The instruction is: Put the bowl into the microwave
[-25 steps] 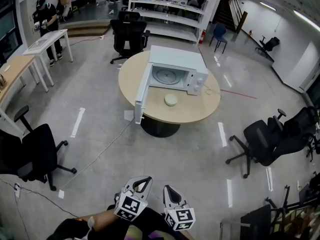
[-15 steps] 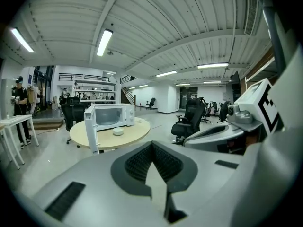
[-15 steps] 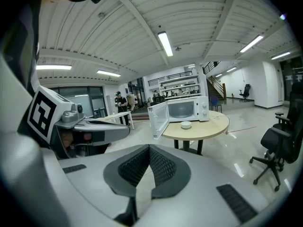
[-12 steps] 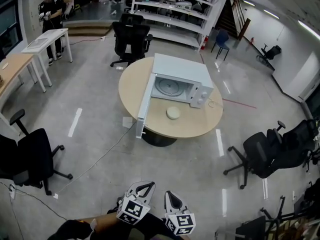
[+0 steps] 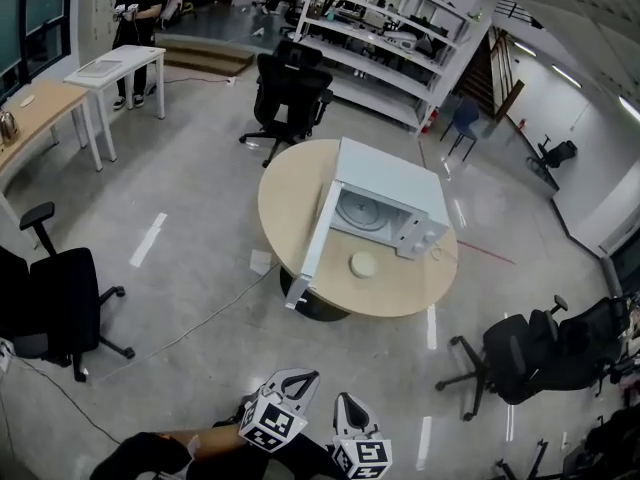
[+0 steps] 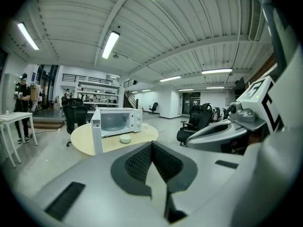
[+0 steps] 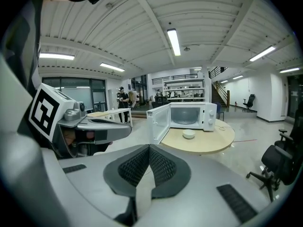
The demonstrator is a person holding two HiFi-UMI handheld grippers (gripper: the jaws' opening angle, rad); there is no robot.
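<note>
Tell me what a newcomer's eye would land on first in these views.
The white microwave stands on the round table mid-room, its door swung wide open. A small white bowl sits on the table just in front of the opening. The left gripper and right gripper hang low at the head view's bottom edge, far from the table, jaws together and empty.

Bare floor [image 5: 200, 238] is lying open up to the round table [image 5: 290, 188], with only a thin cable [image 5: 200, 318] trailing across it. The microwave door [image 5: 312, 246] is standing wide open, jutting past the table's near edge and walling off the left of the microwave cavity [image 5: 365, 211]. The bowl [image 5: 363, 264] is sitting just before that opening. Office chairs [image 5: 55, 303] are standing well aside.
</note>
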